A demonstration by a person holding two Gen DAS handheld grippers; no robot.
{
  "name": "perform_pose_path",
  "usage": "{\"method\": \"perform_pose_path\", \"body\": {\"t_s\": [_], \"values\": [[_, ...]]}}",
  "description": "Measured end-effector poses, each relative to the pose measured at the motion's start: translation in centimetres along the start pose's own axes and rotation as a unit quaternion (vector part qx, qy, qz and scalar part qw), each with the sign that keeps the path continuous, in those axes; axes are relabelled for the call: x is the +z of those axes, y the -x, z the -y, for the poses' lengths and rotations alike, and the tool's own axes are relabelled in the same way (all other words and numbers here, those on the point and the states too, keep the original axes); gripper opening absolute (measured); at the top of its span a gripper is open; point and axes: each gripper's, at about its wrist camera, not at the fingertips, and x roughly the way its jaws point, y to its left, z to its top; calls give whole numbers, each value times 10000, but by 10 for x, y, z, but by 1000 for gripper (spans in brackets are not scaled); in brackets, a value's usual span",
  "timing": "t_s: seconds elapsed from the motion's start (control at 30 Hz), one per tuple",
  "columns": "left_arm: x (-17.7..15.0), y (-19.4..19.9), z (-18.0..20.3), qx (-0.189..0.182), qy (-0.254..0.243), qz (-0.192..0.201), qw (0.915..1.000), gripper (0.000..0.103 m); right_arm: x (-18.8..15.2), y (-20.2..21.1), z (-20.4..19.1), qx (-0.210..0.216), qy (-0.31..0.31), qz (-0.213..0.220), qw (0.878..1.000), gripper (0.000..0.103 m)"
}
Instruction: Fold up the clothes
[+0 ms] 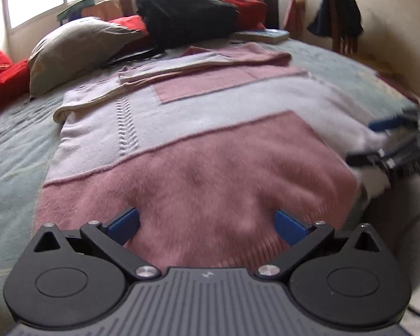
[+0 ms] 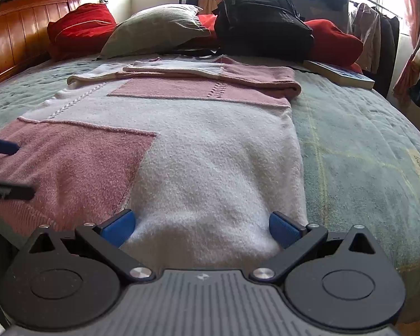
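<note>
A pink and white knitted sweater (image 1: pixel 198 128) lies flat on the grey-green bedspread (image 1: pixel 11 145), with its sleeves folded across the far end (image 2: pixel 215 75). My left gripper (image 1: pixel 207 224) is open low over the pink hem, its blue pads on either side of the fabric. My right gripper (image 2: pixel 201 226) is open over the white part of the hem (image 2: pixel 210 184). Each gripper also shows in the other view: the right gripper (image 1: pixel 392 145) at the sweater's right edge, the left gripper (image 2: pixel 2 168) over the pink panel. Nothing is pinched between the fingers.
At the far side of the bed are a grey pillow (image 2: pixel 154 28), a black backpack (image 2: pixel 263 16), red cushions (image 2: pixel 81 25) and a book (image 2: pixel 338 74). A wooden headboard (image 2: pixel 16 33) stands at the left. Hanging clothes (image 2: pixel 372 33) are at the right.
</note>
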Motion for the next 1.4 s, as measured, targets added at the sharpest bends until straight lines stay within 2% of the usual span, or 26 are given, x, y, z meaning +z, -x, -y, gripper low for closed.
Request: {"method": "perform_pose_path", "body": {"t_s": [0.13, 0.37, 0.43, 0.6, 0.73, 0.9, 1.0, 1.1, 1.2, 1.4], "values": [[-3, 26, -8, -117, 300, 25, 9995, 102, 10, 5, -10, 40, 57, 137, 9999, 103], [2, 53, -37, 664, 866, 130, 9939, 102, 42, -5, -59, 912, 707, 415, 9925, 103], [1, 57, -42, 755, 939, 115, 9926, 102, 50, -14, -78, 1101, 941, 479, 9883, 103], [-4, 63, -47, 778, 983, 103, 9921, 102, 58, -41, -111, 1407, 1140, 265, 9831, 103], [-6, 61, -45, 768, 890, 110, 9930, 102, 42, -40, -118, 1178, 1479, 203, 9817, 103], [-4, 56, -44, 654, 821, 122, 9944, 102, 26, -14, -101, 1215, 1509, 25, 9810, 103], [-2, 50, -40, 572, 784, 137, 9952, 102, 26, 0, -89, 1226, 1371, 187, 9828, 103], [0, 46, -36, 500, 775, 141, 9956, 102, 32, 6, -84, 1409, 1116, 318, 9832, 103], [-2, 48, -36, 507, 794, 163, 9954, 102, 35, 2, -91, 1750, 1065, 306, 9783, 103], [-9, 55, -42, 516, 910, 197, 9943, 102, 17, -8, -94, 2052, 1021, -214, 9731, 103]]}}
